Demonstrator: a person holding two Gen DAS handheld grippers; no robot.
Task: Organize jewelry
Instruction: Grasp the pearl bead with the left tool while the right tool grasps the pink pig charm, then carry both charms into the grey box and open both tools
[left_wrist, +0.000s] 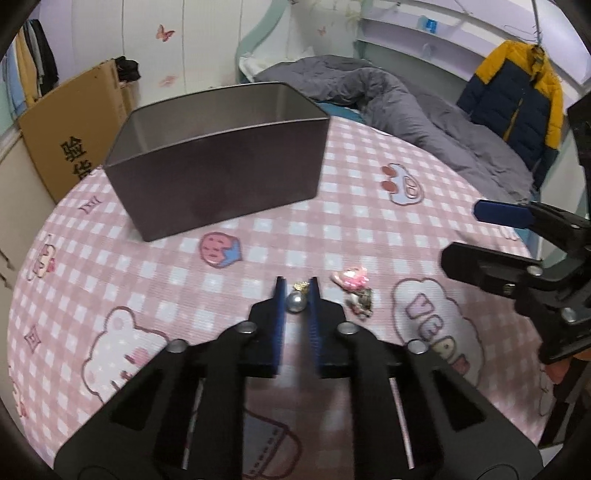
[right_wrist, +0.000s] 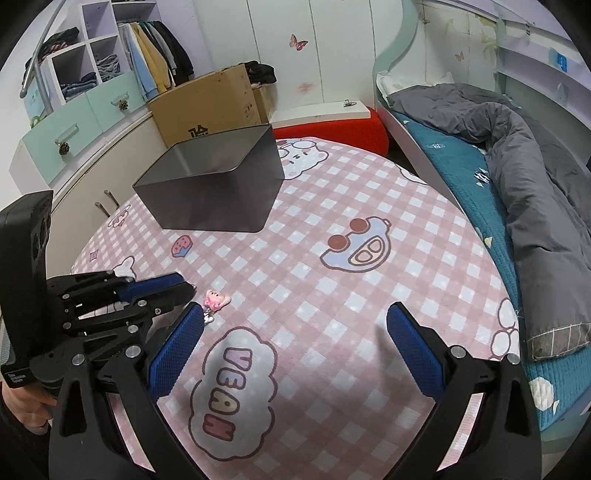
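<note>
A pearl earring with a gold top lies on the pink checked tablecloth. My left gripper has its blue fingers close on both sides of the pearl and seems to clamp it at table level. A pink charm with a small metal piece lies just right of it; the charm also shows in the right wrist view. A dark open box stands at the far side, also in the right wrist view. My right gripper is wide open and empty above the cloth.
The table's far edge borders a bed with a grey duvet. A cardboard box and cupboards stand behind the table on the left. A yellow and navy jacket hangs at the right.
</note>
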